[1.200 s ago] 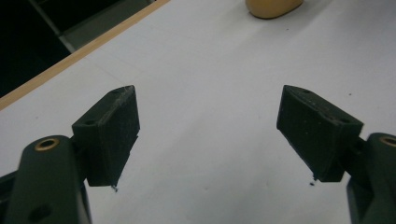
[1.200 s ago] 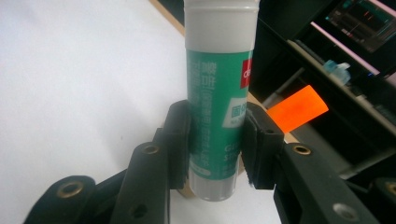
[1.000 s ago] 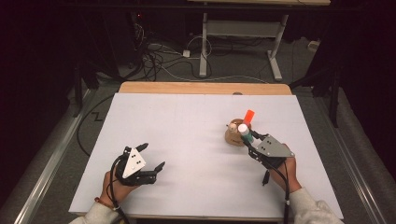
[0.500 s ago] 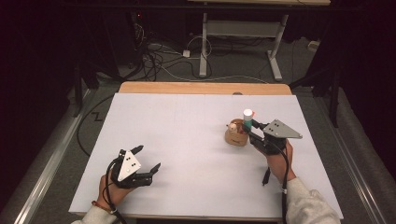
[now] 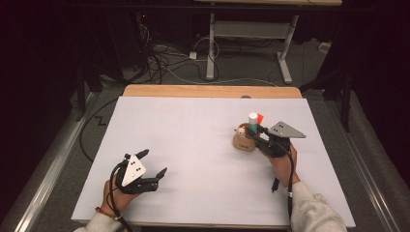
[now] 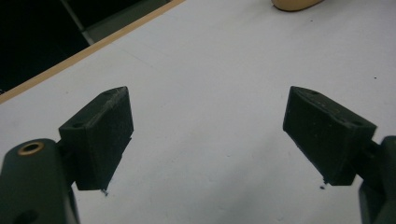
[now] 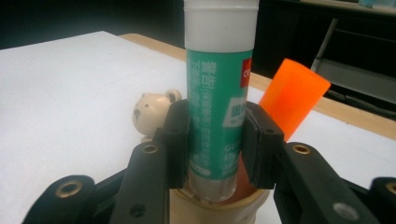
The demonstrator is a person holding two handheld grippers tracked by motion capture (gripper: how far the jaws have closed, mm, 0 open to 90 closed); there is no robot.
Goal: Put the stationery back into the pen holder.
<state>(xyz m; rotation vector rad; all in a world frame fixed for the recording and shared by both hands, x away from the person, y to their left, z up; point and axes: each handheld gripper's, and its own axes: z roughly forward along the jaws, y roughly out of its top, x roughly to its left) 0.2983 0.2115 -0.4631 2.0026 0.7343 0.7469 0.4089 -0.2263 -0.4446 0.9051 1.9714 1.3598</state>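
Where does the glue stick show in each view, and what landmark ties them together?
High view: glue stick right of centre, upright over the tan holder, in the right gripper.
Right gripper view: glue stick at centre, clamped between the jaws.
Left gripper view: not told apart; the holder's base sits at the top edge.
Shared landmark: the holder.

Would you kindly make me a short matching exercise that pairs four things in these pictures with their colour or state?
Column one:
1. glue stick
2. orange tube
3. left claw
4. bear-shaped holder

Column two:
A. open, over bare white table
B. tan, standing on the table
C. green and white, upright between the pads of the right claw
D. leaning, in the holder behind the glue stick

Pairs: 1-C, 2-D, 3-A, 4-B
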